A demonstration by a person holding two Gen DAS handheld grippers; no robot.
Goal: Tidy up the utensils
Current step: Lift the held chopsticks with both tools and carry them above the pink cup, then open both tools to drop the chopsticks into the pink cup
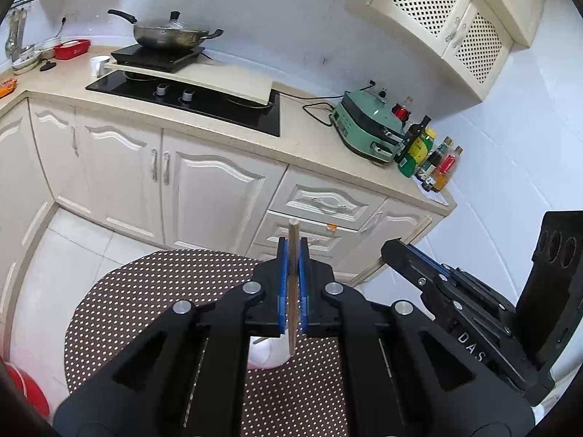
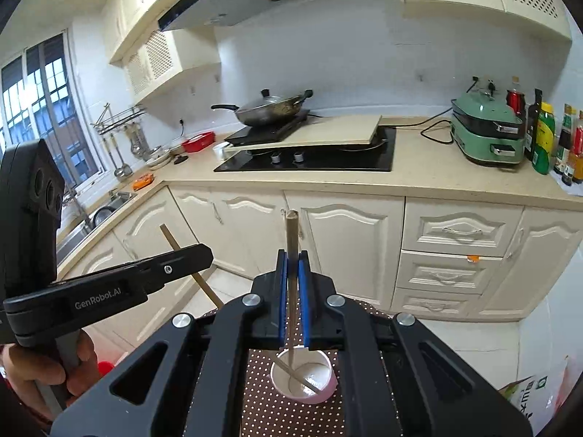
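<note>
Here, slim upright wooden chopstick [image 2: 292, 240]

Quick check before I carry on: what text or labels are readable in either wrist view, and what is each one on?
"GenRobot.AI": white print on the side of the left tongs, seen from the right wrist view.
"DAS": white letters on the body of the right tongs, seen from the left wrist view; possibly part of a longer word.
Bottle labels by the green cooker: too small to read.
Green packet at lower right: characters cut off, unreadable.

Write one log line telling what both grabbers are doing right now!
left gripper: shut on chopstick | right gripper: shut on second chopstick, above white cup | cup: one chopstick inside
</note>
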